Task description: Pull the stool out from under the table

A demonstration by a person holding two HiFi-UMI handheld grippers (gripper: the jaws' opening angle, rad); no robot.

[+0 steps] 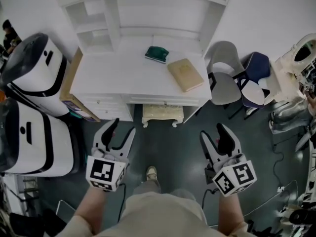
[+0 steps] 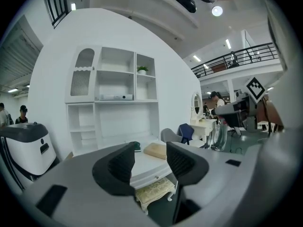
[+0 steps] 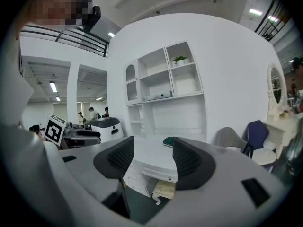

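The stool (image 1: 162, 114) sits tucked under the white bench (image 1: 118, 75), in the gap beside its drawers. Only the front of its cream seat and its curved white legs show. The left tool (image 1: 122, 130) and right tool (image 1: 213, 131) hang side by side over the dark floor (image 1: 168, 147), short of the bench and touching nothing. Each has its jaws partly apart with nothing between them. On the bench lie a small green item (image 1: 156, 54) and a tan book (image 1: 185, 74). A grey chair (image 1: 224, 78) stands just beside its right end.
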